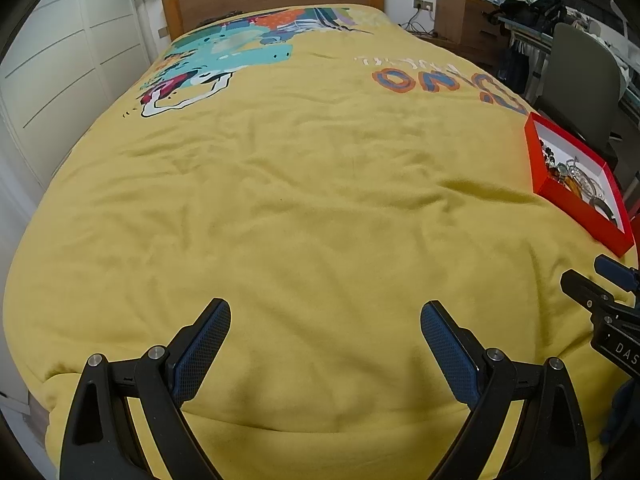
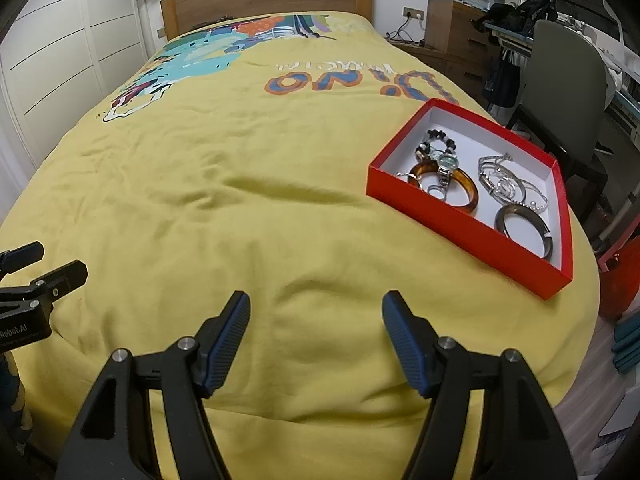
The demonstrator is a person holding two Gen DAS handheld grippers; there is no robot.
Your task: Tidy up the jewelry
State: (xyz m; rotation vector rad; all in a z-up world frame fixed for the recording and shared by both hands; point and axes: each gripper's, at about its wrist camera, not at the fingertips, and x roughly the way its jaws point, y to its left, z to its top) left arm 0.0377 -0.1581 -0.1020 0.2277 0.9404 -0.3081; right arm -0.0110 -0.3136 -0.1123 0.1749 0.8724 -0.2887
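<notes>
Both sets of fingers are wide apart and hold nothing over the yellow blanket (image 2: 240,200), so the right gripper (image 2: 316,336) should go slowly to the red box (image 2: 460,224) ahead on its right, where the jewelry (image 2: 444,168) lies tangled, and pick one piece.

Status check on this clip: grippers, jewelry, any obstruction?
Left gripper open, empty. Right gripper open, empty. Jewelry all in red box on yellow bedspread. Nothing in the way.
</notes>
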